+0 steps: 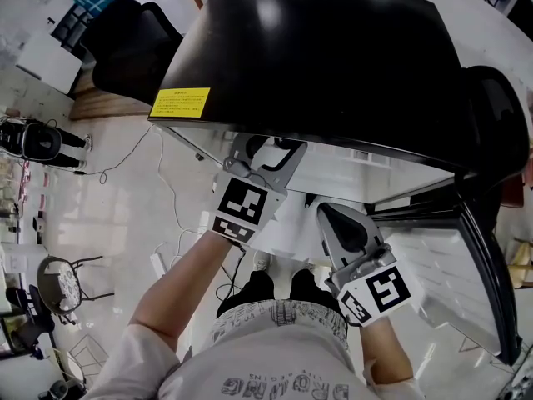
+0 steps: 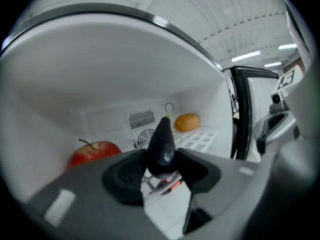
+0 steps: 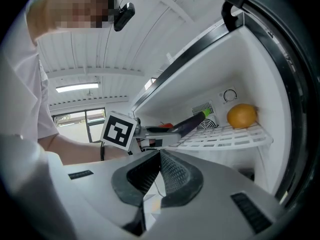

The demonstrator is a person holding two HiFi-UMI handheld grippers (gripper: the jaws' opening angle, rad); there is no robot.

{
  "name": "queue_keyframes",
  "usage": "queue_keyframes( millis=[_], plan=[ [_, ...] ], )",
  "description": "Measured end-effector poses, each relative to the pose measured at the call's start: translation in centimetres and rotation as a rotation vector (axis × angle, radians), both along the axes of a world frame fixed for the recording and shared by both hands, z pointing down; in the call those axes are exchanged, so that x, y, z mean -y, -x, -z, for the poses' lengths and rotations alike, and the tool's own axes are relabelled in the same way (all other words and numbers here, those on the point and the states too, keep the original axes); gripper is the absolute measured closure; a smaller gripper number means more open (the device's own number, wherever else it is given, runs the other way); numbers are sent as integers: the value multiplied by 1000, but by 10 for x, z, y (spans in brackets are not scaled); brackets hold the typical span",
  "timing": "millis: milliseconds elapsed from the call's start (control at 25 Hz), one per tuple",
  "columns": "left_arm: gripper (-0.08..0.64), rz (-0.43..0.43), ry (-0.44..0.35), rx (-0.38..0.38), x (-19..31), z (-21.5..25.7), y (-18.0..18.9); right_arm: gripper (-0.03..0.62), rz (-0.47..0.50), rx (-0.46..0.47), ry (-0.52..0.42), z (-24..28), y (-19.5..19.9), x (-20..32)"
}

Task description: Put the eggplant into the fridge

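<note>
A dark purple eggplant [image 2: 161, 144] with a green stem is clamped between the pads of my left gripper [image 2: 161, 166], which is shut on it. The gripper reaches into the open white compartment of the black-topped fridge [image 1: 316, 48], holding the eggplant above the wire shelf [image 2: 200, 140]. In the right gripper view the same eggplant [image 3: 192, 123] sticks out of the left gripper [image 3: 159, 134] toward the back wall. My right gripper [image 3: 159, 156] hangs outside the fridge front, shut and empty. In the head view the left gripper [image 1: 265, 155] enters under the fridge top, and the right gripper [image 1: 331, 215] is below it.
A red apple [image 2: 95, 152] lies at the shelf's left and an orange [image 3: 242, 115] at its back right. A round fan vent [image 3: 206, 124] sits on the back wall. The fridge door [image 1: 491, 282] stands open at the right. Chairs [image 1: 60, 283] stand on the floor at the left.
</note>
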State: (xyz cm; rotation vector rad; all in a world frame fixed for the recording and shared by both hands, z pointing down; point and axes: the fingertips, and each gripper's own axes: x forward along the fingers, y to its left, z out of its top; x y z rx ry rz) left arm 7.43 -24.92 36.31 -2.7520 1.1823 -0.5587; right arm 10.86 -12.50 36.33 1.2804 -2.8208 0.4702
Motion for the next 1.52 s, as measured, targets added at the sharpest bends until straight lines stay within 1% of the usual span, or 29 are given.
queue_keyframes(
  millis=[280, 520, 920, 1320, 1520],
  plan=[
    [359, 46, 29, 29, 7, -4, -3, 588, 19, 7, 11, -6, 0, -2],
    [357, 55, 47, 75, 10, -9, -11, 588, 24, 3, 11, -8, -3, -3],
    [357, 80, 77, 115, 16, -16, -15, 588, 23, -6, 9, -10, -9, -4],
    [356, 89, 84, 123, 18, -17, -15, 588, 29, -11, 18, -11, -11, -4],
    [342, 85, 97, 142, 17, -19, -16, 588, 26, -7, 18, -9, -12, -4]
  ],
)
